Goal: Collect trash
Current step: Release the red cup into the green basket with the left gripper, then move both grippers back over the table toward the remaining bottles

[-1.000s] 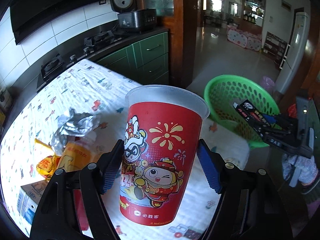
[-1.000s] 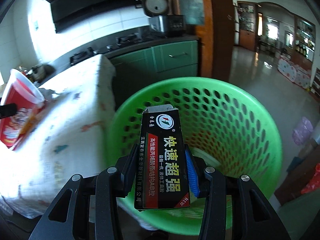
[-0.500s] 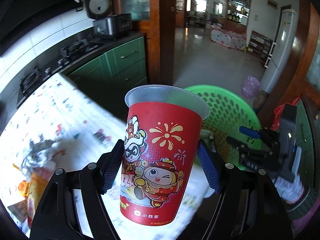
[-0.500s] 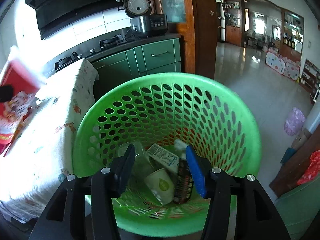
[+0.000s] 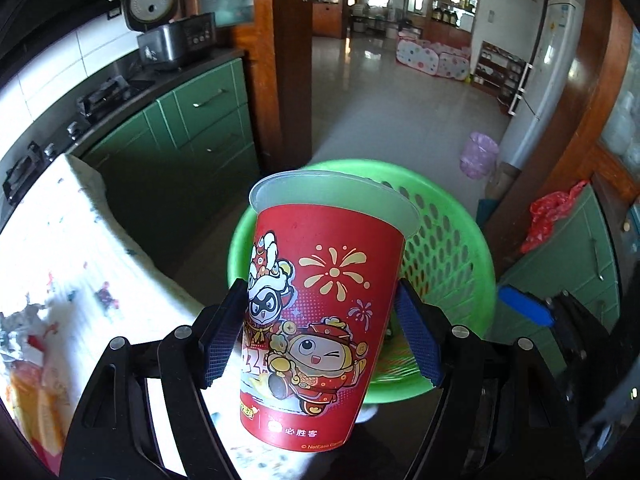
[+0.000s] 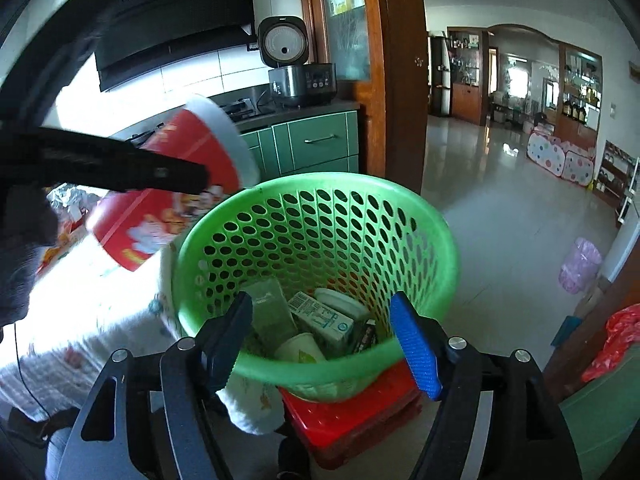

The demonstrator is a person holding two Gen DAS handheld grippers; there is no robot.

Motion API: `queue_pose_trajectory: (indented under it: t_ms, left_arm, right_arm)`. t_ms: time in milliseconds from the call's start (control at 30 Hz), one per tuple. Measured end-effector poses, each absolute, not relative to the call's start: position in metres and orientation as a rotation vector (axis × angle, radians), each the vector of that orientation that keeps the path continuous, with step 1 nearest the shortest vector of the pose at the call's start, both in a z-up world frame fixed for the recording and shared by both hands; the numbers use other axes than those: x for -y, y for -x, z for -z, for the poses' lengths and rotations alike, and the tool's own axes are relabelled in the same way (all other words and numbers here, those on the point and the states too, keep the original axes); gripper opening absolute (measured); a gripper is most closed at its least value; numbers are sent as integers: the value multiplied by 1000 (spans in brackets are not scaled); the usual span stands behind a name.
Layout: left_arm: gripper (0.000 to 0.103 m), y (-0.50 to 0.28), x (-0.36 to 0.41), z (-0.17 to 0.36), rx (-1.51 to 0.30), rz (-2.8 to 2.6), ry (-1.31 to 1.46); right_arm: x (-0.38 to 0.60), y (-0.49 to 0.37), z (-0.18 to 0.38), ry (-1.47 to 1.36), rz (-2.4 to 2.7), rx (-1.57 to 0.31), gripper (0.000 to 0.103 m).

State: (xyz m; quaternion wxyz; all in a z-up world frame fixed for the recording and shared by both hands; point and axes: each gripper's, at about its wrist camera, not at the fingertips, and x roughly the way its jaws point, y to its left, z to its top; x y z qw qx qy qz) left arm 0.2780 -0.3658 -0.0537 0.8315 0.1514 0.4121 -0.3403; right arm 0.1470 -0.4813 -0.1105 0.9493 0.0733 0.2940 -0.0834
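The left claw (image 5: 320, 336) is clenched on a glossy red cup (image 5: 320, 320) with a frosted rim, held tilted just past the cloth-covered counter (image 5: 60, 272) edge, near the left rim of the green perforated plastic basket (image 6: 436, 240). The right claw (image 6: 324, 344) hangs over the basket's near rim, its jaws opening with nothing between them. Cartons and a paper cup lie in the basket's bottom, and open tiled floor stretches beyond to the far right.

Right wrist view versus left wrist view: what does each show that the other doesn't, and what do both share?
Only the right wrist view shows the trash inside the green basket: a milk carton, a paper cup, and the red stool beneath. Only the left wrist view shows the red cup's cartoon print, gripped by the left claw. Both show basket, cup, and the opening, empty right claw.
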Motion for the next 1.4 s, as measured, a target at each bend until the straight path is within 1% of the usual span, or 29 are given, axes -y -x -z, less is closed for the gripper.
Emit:
queue_pose_trajectory:
  t_ms: [167, 267, 367, 533, 833, 1400]
  left_arm:
    - [75, -275, 378, 63, -898, 723, -337]
    - [81, -272, 379, 62, -898, 729, -331]
    - [81, -268, 376, 60, -891, 731, -329]
    - [81, -262, 352, 49, -856, 702, -321]
    - [81, -247, 267, 28, -776, 558, -301]
    - [81, -255, 70, 5, -727, 226, -184]
  right_arm:
    - [485, -135, 116, -170, 175, -592, 71]
    - [486, -133, 118, -184, 172, -594, 71]
    - [484, -132, 119, -191, 169, -594, 71]
    - [477, -130, 113, -208, 149, -581, 71]
    - [442, -135, 99, -180, 86, -572, 72]
    - [342, -184, 64, -105, -129, -586, 72]
